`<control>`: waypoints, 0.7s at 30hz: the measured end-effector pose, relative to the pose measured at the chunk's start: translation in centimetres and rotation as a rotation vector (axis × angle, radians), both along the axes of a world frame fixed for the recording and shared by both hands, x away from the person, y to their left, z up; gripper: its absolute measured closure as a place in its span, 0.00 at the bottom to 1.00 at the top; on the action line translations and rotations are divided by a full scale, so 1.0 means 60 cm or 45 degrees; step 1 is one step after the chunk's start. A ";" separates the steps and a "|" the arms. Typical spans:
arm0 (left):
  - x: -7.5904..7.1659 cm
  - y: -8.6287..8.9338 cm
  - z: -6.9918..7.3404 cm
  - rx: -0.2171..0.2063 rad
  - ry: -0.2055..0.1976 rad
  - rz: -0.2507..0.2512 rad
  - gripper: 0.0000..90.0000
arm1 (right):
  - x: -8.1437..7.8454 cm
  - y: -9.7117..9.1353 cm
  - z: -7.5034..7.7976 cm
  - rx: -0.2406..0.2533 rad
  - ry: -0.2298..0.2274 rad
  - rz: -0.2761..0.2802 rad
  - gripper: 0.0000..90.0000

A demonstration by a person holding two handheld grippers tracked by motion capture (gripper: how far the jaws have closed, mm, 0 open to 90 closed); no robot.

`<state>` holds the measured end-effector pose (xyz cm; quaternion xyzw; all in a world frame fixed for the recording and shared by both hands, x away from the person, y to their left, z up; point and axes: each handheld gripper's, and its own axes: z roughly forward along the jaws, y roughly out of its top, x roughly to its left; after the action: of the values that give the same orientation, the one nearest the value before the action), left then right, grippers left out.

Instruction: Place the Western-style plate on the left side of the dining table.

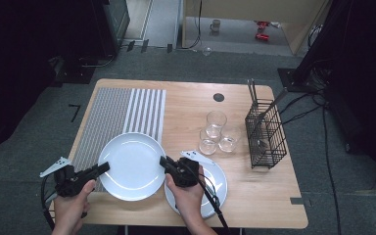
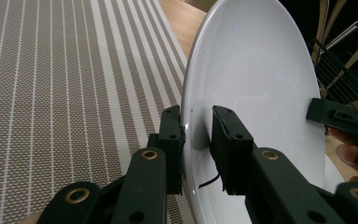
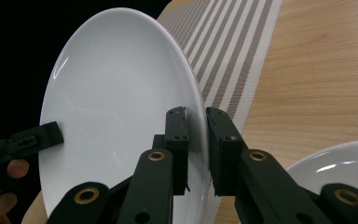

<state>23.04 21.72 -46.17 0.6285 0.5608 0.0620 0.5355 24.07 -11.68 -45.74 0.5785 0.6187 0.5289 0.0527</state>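
Note:
A white plate (image 1: 132,166) is held by its rim from both sides, over the near edge of the striped placemat (image 1: 122,117). My left gripper (image 1: 103,168) is shut on the plate's left rim. In the left gripper view the jaws (image 2: 198,135) pinch the plate (image 2: 256,70) edge-on. My right gripper (image 1: 164,161) is shut on the opposite rim. In the right gripper view it (image 3: 196,135) clamps the plate (image 3: 116,102), with the left gripper (image 3: 32,140) at the far rim.
A second white plate (image 1: 215,188) lies on the wooden table (image 1: 254,196) under my right hand. Three clear glasses (image 1: 216,120) stand at mid-right. A black wire basket (image 1: 266,137) with utensils stands near the right edge.

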 end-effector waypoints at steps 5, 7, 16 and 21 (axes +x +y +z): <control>0.003 0.006 0.002 0.010 -0.001 0.005 0.83 | 0.006 0.009 0.001 -0.002 -0.001 0.012 0.89; 0.004 0.009 0.003 0.012 -0.001 0.009 0.83 | 0.008 0.012 0.002 -0.001 0.002 0.014 0.89; 0.017 0.017 0.010 0.013 -0.006 0.028 0.83 | 0.025 0.020 0.005 0.008 0.007 0.032 0.89; 0.023 0.021 0.013 0.014 -0.008 0.032 0.83 | 0.034 0.024 0.009 0.005 0.008 0.036 0.89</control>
<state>24.39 22.96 -45.37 0.6241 0.5667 0.0738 0.5329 26.12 -10.25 -45.18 0.5713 0.6260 0.5291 0.0420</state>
